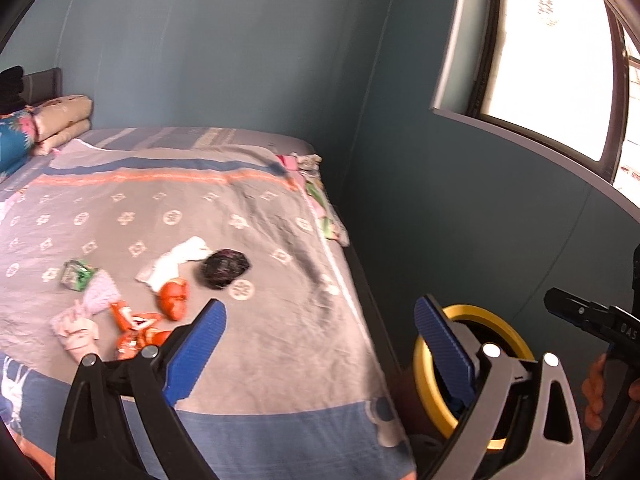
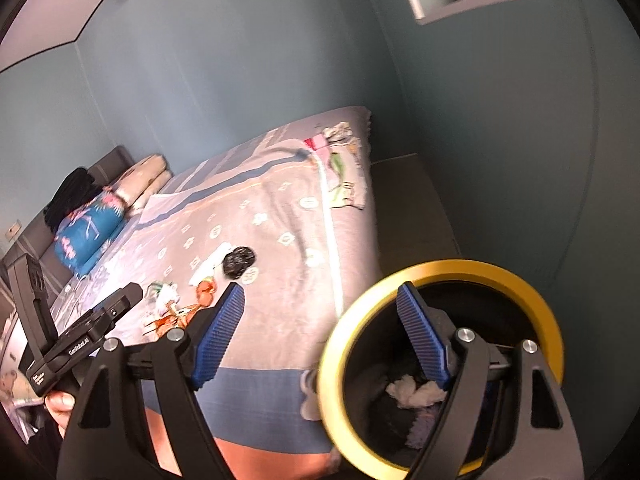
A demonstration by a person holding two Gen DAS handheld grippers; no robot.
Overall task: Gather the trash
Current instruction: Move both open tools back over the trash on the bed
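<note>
trash lies in two places: some crumpled white paper (image 2: 416, 390) is at the bottom of the round black bin with a yellow rim (image 2: 440, 272), and a loose group of pieces is on the bed. the bin stands on the floor just beside the near corner of the bed. the right gripper (image 2: 320, 332) hangs with one blue ribbed finger over the mouth of the bin and the other over the blanket; its jaws are spread and nothing is between them. the left gripper (image 1: 320, 344) is also spread wide and empty, above the edge of the bed, with the bin behind its right finger.

on the grey patterned blanket (image 1: 280, 216), a little further, are orange and white wrappers (image 1: 140, 330), a crumpled orange piece (image 1: 174, 300), a pink paper (image 1: 100, 292), a green and white packet (image 1: 76, 274), white tissue (image 1: 180, 260) and a crumpled black plastic bag (image 1: 224, 268). they are close together, some touching, and well apart from the bin.

at the far end of the bed are beige folded pillows (image 1: 60, 120) and a blue flowered cushion (image 2: 88, 232), against the blue-green wall (image 1: 220, 60). a bright window (image 1: 552, 60) is on the right.
</note>
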